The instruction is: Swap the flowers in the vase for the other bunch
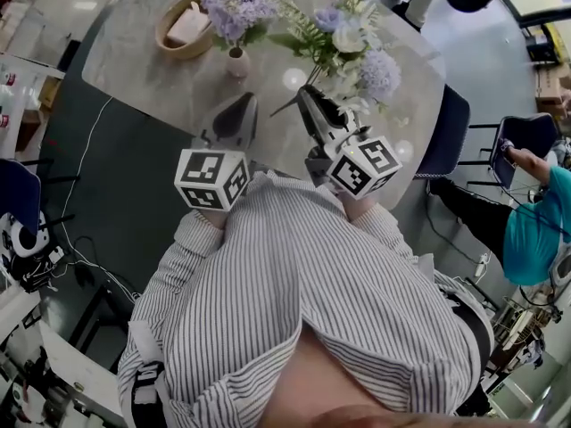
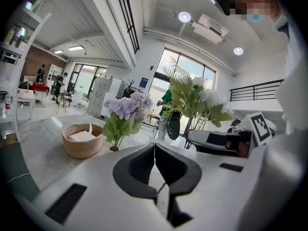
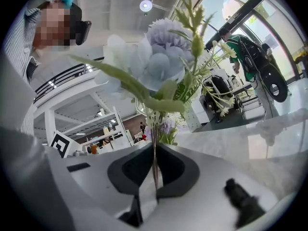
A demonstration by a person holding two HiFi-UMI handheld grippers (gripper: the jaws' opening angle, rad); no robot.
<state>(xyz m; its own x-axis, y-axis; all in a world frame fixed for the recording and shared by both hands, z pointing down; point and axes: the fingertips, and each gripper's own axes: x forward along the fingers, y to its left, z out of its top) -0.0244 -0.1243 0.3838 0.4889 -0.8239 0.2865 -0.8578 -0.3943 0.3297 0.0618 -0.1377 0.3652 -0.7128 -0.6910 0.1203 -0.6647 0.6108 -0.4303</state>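
Holding purple flowers (image 1: 234, 9), vase (image 1: 237, 62) stands; right gripper's (image 1: 308, 96) jaws clamp bunch (image 1: 352, 47).

Glossy marble table (image 1: 143, 71), wooden bowl (image 2: 83, 149), matt plastic left hand-held gripper (image 2: 154, 146)

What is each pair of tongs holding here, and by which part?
The right tongs grip the pale flower bunch by its stems; the left tongs are shut on nothing.

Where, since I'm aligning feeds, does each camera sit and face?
Head view: on the person's head, facing steeply down: table, striped shirt, left tool, right tool.
Left gripper view: on shut left tool, facing purple flowers; right tool shows.
Right gripper view: on right tool, facing up its clamped bouquet; shirt shows.
Shared: head and left gripper views show the bowl.
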